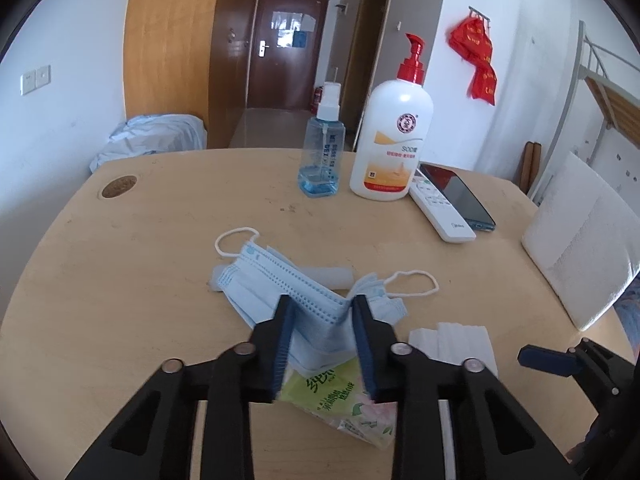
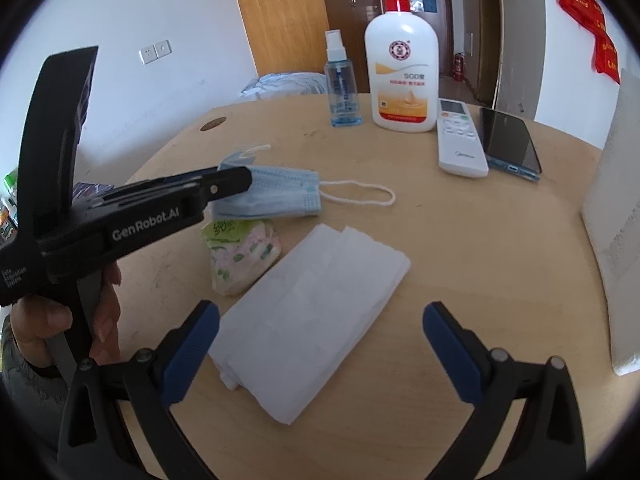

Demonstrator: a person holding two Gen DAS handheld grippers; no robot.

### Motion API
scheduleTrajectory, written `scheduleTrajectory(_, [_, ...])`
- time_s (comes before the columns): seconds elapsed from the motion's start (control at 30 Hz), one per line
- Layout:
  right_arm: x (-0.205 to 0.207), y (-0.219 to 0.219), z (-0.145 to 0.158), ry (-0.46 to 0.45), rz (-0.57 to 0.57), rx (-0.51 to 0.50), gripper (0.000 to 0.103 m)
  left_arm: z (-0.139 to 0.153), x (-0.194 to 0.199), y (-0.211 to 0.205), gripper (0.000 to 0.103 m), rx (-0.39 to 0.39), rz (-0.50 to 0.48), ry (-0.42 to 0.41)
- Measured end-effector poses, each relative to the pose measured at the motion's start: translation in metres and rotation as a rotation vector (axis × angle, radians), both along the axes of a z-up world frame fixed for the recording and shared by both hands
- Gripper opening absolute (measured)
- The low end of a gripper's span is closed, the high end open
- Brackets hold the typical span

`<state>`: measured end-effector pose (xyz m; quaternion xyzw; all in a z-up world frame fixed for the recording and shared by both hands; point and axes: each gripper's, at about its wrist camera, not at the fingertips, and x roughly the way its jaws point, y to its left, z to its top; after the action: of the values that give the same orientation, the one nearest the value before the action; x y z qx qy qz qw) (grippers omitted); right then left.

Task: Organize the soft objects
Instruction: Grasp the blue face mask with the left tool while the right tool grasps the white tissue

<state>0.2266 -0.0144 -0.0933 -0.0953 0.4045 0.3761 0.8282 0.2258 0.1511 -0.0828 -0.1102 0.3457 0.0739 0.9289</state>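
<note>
A stack of blue face masks (image 1: 260, 276) with white ear loops lies mid-table. My left gripper (image 1: 323, 302) is shut on the stack's near part, and the masks buckle into a fold between the blue pads. The right wrist view shows that gripper (image 2: 240, 178) from the side, tip on the masks (image 2: 280, 192). A green tissue pack (image 1: 332, 392) lies just under the left fingers, beside the masks. Folded white tissues (image 2: 308, 320) lie flat between the wide-apart fingers of my right gripper (image 2: 321, 314), which is open and touches nothing.
At the back of the wooden table (image 1: 140, 260) stand a white pump bottle (image 1: 392, 140) and a blue spray bottle (image 1: 322, 148). A white remote (image 1: 440, 212) and a dark phone (image 1: 460, 196) lie to their right. A white foam board (image 1: 580, 240) leans at the right edge.
</note>
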Motion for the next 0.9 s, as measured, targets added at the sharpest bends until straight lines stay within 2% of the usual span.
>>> scheduleTrajectory(0.07, [-0.001,-0.001,0.001,0.0,-0.001,0.001,0.103,-0.002,0.001,-0.001,0.021,0.003,-0.005,0.013])
scheduleTrajectory(0.17, [0.0,0.001,-0.001,0.004,-0.003,-0.005,0.103,0.001,-0.002,0.001,0.017,-0.008,-0.002,-0.002])
scheduleTrajectory(0.33, [0.002,0.008,-0.007,0.014,-0.004,-0.035,0.102,0.004,-0.005,0.004,0.015,-0.023,0.003,-0.018])
scheduleTrajectory(0.4, [0.002,0.012,-0.009,0.006,-0.005,-0.056,0.099,0.005,-0.006,0.003,0.015,-0.023,-0.004,-0.026])
scheduleTrajectory(0.47, [0.002,0.015,-0.01,-0.002,-0.002,-0.069,0.085,0.007,-0.008,0.003,0.015,-0.021,-0.003,-0.036])
scheduleTrajectory(0.6, [-0.002,0.02,-0.011,-0.035,0.003,-0.106,0.066,0.01,-0.011,0.003,0.015,-0.03,-0.008,-0.052])
scheduleTrajectory(0.67, [-0.003,0.02,-0.011,-0.043,-0.003,-0.117,0.043,0.013,-0.013,0.004,0.015,-0.033,-0.007,-0.066])
scheduleTrajectory(0.7, [-0.003,0.02,-0.011,-0.053,-0.005,-0.127,0.038,0.015,-0.015,0.004,0.015,-0.034,-0.006,-0.076])
scheduleTrajectory(0.77, [-0.003,0.019,-0.009,-0.05,-0.006,-0.12,0.021,0.017,-0.018,0.005,0.015,-0.036,-0.005,-0.091])
scheduleTrajectory(0.9, [-0.002,0.015,-0.009,-0.037,-0.002,-0.104,0.018,0.021,-0.023,0.004,0.015,-0.034,-0.009,-0.116])
